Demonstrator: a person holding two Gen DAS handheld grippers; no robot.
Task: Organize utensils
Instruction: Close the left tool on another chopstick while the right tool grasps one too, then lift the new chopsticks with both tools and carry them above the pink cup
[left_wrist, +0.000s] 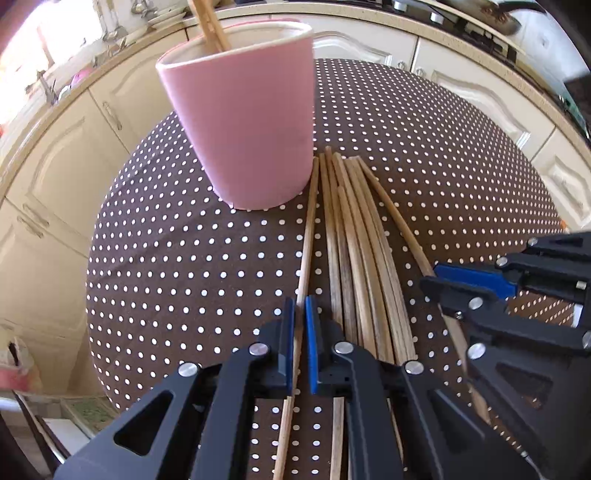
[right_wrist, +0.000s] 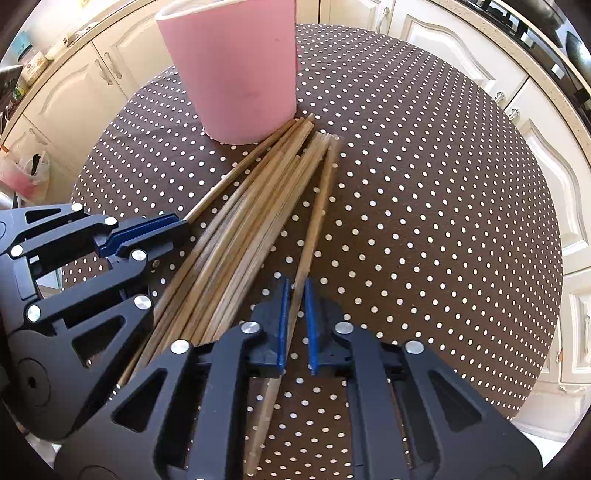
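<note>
We have both grippers down over the loose fan of thin wooden chopsticks (left_wrist: 354, 258) lying on the brown white-dotted tablecloth (left_wrist: 184, 258), their far tips just beside the base of the tall pink ceramic cup (left_wrist: 243, 122), which already holds a few sticks (left_wrist: 210, 26). Our left gripper (left_wrist: 300, 332) is pinched on the single outermost stick on the left (left_wrist: 308, 236), which runs up until it touches the cup's foot. Our right gripper (right_wrist: 295, 321) is pressed together on the lone stick at the right edge of the fan (right_wrist: 317, 206).

The risks, as we judge them: each grip sits well back from the tips, so a lifted stick may pivot and droop. The left stick may drag along the cup and nudge it. The right stick lies against its neighbours, so raising it could scatter the pile or roll sticks toward the table edge. With our grippers this close, they could also collide.
</note>
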